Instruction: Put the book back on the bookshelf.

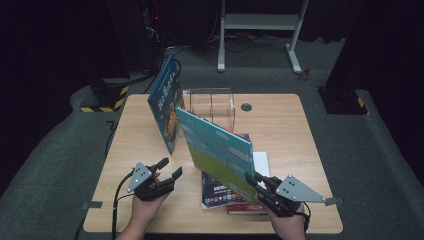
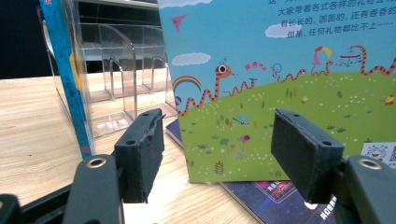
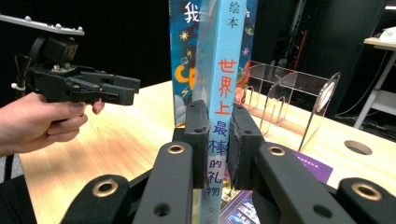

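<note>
Your right gripper (image 1: 252, 181) is clamped on the spine of the thin light-blue picture book w/ green meadow cover (image 1: 220, 152), pads (image 3: 198, 135) pressing both sides. Book stands upright on edge, tilted, over the dark purple book (image 1: 220, 197) lying flat on the light wooden table (image 1: 280, 125). Your left gripper (image 1: 170, 169) hangs apart, jaws spread w/ nothing between them, near the blue book (image 1: 166, 97) leaning at the clear acrylic divider rack (image 1: 212, 102).

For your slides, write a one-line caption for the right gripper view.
Right gripper clamps a picture book's spine upright.
</note>
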